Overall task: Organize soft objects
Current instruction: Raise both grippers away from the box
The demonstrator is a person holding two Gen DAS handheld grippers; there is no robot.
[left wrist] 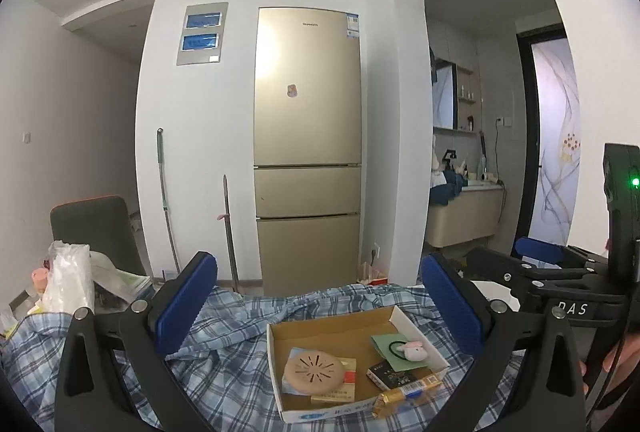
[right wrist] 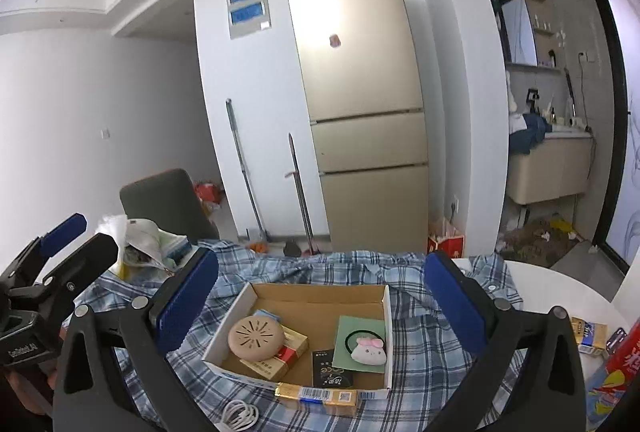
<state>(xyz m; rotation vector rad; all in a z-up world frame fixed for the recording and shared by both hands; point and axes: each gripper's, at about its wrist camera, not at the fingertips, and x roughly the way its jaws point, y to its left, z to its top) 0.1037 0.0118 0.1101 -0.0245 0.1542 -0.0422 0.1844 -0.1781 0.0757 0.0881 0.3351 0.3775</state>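
Note:
A blue plaid shirt [left wrist: 224, 364] [right wrist: 424, 364] lies spread and wrinkled over a white round table [right wrist: 560, 284]. A shallow cardboard box [left wrist: 332, 324] [right wrist: 316, 298] sits on it, holding a round beige disc [left wrist: 314, 370] [right wrist: 256, 338], a plush bunny hair tie [left wrist: 414, 350] [right wrist: 368, 350] on a green card, and small packs. My left gripper [left wrist: 320, 296] is open and empty above the shirt, behind the box. My right gripper [right wrist: 320, 296] is open and empty over the box. Each gripper shows at the edge of the other's view.
A gold wrapped bar [right wrist: 316, 396] and a white cable [right wrist: 240, 416] lie in front of the box. Bags and papers [left wrist: 72, 284] pile at the table's left. Packs and a red wrapper [right wrist: 616, 356] lie at right. A fridge [left wrist: 308, 152] and chair [right wrist: 168, 204] stand behind.

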